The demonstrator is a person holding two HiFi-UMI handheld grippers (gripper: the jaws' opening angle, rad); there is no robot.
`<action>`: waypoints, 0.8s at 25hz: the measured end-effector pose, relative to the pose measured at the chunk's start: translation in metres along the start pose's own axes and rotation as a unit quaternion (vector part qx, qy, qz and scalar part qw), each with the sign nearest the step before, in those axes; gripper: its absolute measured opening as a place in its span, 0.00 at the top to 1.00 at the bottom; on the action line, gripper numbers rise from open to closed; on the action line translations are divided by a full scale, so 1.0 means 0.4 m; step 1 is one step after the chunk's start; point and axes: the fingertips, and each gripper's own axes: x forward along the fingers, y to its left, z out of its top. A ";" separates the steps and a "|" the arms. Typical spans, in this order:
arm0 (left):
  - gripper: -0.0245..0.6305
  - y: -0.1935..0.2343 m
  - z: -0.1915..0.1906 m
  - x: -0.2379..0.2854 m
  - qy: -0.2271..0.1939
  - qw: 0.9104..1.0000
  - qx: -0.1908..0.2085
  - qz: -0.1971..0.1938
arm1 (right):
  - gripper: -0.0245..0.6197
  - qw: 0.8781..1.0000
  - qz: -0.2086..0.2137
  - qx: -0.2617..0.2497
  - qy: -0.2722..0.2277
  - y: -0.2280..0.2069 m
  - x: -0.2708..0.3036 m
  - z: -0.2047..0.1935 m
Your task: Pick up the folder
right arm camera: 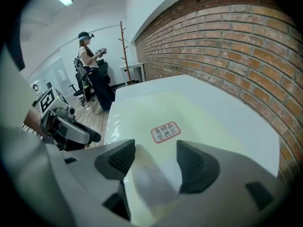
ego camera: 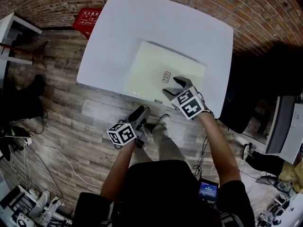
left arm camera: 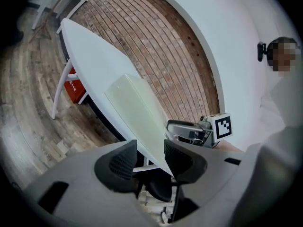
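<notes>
Head view: folder [ego camera: 156, 70] beneath right tongs [ego camera: 171, 85]

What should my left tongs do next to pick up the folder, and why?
Probably ease the left tongs forward to the folder's near edge. They stand open and empty, short of the table, while the right tongs are open over the folder near its label.

- Table [ego camera: 118, 37]: the top is bare to the left of and beyond the folder [ego camera: 156, 70], and open from above.
- Right gripper [ego camera: 170, 85]: jaws apart, over the folder's near right corner, taking up that corner.
- Left gripper [ego camera: 143, 110]: jaws apart, off the table before its near edge, with open air above the floor [ego camera: 71, 108].
- Brick wall [ego camera: 227, 4]: closes the far side.
- Red box [ego camera: 87, 20]: stands on the floor by the far left corner.
</notes>
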 end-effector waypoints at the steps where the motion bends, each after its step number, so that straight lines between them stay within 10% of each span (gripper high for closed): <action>1: 0.71 0.002 0.006 -0.002 -0.013 1.000 -0.017 -0.007 | 0.56 1.000 0.002 -0.001 -0.001 0.010 -0.001 0.002; 6: 0.61 0.008 0.019 -0.010 -0.065 0.992 -0.101 -0.045 | 0.56 1.000 0.006 0.001 -0.002 0.042 -0.008 0.001; 20: 0.54 0.010 -0.018 0.004 -0.083 0.985 -0.135 -0.068 | 0.56 0.999 0.013 -0.030 0.011 0.095 -0.017 -0.011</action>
